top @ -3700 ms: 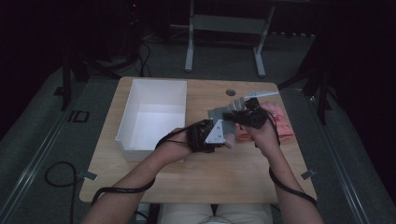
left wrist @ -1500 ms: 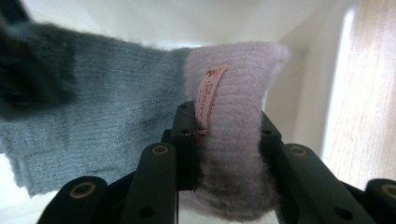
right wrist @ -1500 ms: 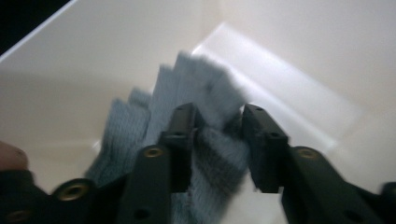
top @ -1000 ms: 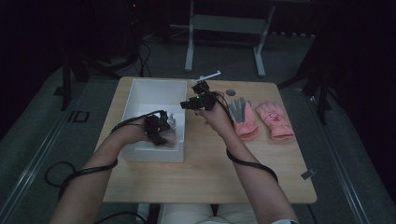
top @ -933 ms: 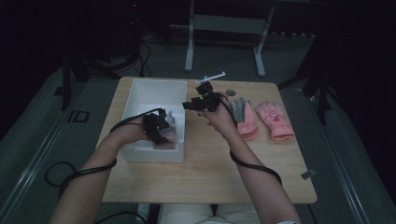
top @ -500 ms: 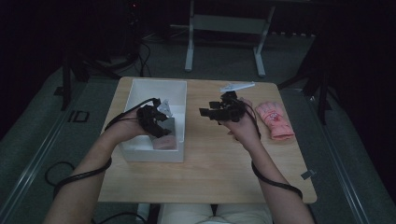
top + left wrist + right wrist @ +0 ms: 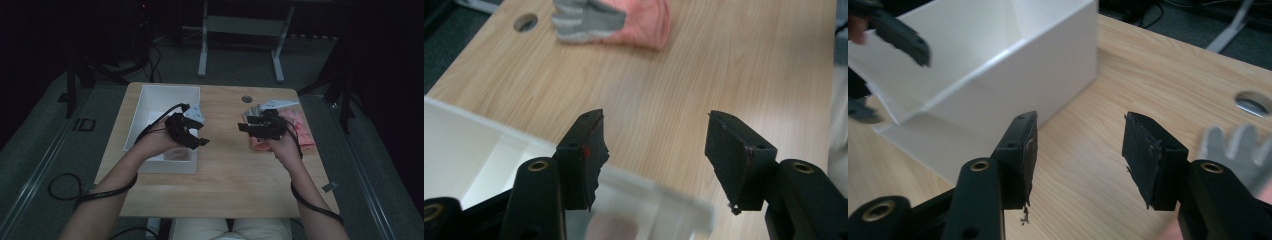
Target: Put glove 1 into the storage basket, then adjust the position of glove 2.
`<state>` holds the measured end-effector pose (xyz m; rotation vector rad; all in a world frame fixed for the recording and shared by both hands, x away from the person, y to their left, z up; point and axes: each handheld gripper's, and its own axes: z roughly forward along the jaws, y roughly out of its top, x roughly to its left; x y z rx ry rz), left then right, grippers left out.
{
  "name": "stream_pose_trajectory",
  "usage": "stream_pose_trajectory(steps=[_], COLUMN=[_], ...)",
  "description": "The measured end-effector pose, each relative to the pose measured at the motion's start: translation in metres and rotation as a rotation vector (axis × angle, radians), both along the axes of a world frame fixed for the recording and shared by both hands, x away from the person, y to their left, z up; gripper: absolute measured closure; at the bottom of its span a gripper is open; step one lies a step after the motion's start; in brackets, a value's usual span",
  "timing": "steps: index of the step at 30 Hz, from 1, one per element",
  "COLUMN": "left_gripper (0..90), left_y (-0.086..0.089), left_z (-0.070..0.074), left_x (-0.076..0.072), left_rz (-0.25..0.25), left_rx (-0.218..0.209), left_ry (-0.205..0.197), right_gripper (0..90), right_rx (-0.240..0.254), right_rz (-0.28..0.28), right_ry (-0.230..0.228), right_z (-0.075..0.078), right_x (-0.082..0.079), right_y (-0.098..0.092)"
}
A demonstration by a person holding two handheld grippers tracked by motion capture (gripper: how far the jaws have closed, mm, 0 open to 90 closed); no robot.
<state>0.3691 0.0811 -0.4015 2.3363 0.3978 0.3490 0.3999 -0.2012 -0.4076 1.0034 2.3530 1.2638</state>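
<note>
A white bin (image 7: 167,91) stands on the left half of the wooden table (image 7: 230,175). Something pink (image 7: 175,154) lies at its near end, a blur (image 7: 604,227) in the left gripper view. My left gripper (image 7: 198,131) hovers over the bin's right wall (image 7: 649,192); its jaws have just been opening and nothing is between them. Pink gloves with grey fingers (image 7: 302,129) (image 7: 624,17) lie at the right. My right gripper (image 7: 245,123) is above their left edge and points towards the bin (image 7: 998,75). Its jaws have just been closing a little, stand apart and hold nothing. Grey glove fingers (image 7: 1233,142) show beside its right jaw.
A round cable hole (image 7: 247,99) (image 7: 525,22) (image 7: 1253,102) sits near the table's far edge. Bare wood lies between the bin and the gloves and along the near edge. A metal stand (image 7: 240,30) is on the floor behind the table.
My left gripper has lifted out of the bin and shifted right, leaving the pink item inside. My right gripper has swung from the bin's far right corner over to the gloves.
</note>
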Motion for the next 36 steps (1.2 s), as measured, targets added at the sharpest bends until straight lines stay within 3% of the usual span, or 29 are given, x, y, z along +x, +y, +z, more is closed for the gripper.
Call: stream_pose_trajectory(steps=[4,9,12,17,20,24,27,30,34,36], left_gripper=[32.2,22.1,14.3,3.4,1.9,1.9,1.9,1.9,1.9,1.9], left_y=[-0.025,-0.04,-0.052,-0.068,-0.079,-0.084,-0.084,-0.086,-0.088,-0.087], left_z=[-0.006,-0.012,-0.022,-0.042,-0.057,-0.078,-0.089,-0.11,-0.126,-0.132], left_x=[-0.014,-0.021,-0.028,-0.04,-0.051,-0.061,-0.064,-0.07,-0.078,-0.079], left_rz=[-0.026,-0.054,-0.096,-0.143,-0.164,-0.154,-0.141,-0.107,-0.065,-0.049], left_rx=[-0.028,-0.042,-0.093,-0.098,-0.06,-0.078,-0.094,-0.111,-0.109,-0.131], left_ry=[0.0,0.017,0.055,0.11,0.102,0.113,0.095,0.094,0.041,0.049], right_gripper=[52.0,53.0,55.1,58.8,61.3,63.3,63.7,65.3,68.2,70.6], right_rx=[-0.009,-0.014,-0.024,-0.034,-0.041,-0.055,-0.063,-0.091,-0.109,-0.113], right_rz=[-0.04,-0.061,-0.08,-0.121,-0.149,-0.184,-0.199,-0.22,-0.231,-0.237], right_ry=[-0.008,-0.012,-0.024,-0.044,-0.039,-0.03,-0.025,-0.027,-0.029,-0.032], right_z=[-0.008,-0.012,-0.015,-0.02,-0.025,-0.033,-0.037,-0.044,-0.049,-0.05], right_x=[0.0,0.0,-0.001,-0.001,0.001,0.006,0.009,0.016,0.025,0.03], right_y=[-0.024,-0.036,-0.05,-0.066,-0.078,-0.091,-0.096,-0.103,-0.103,-0.1])
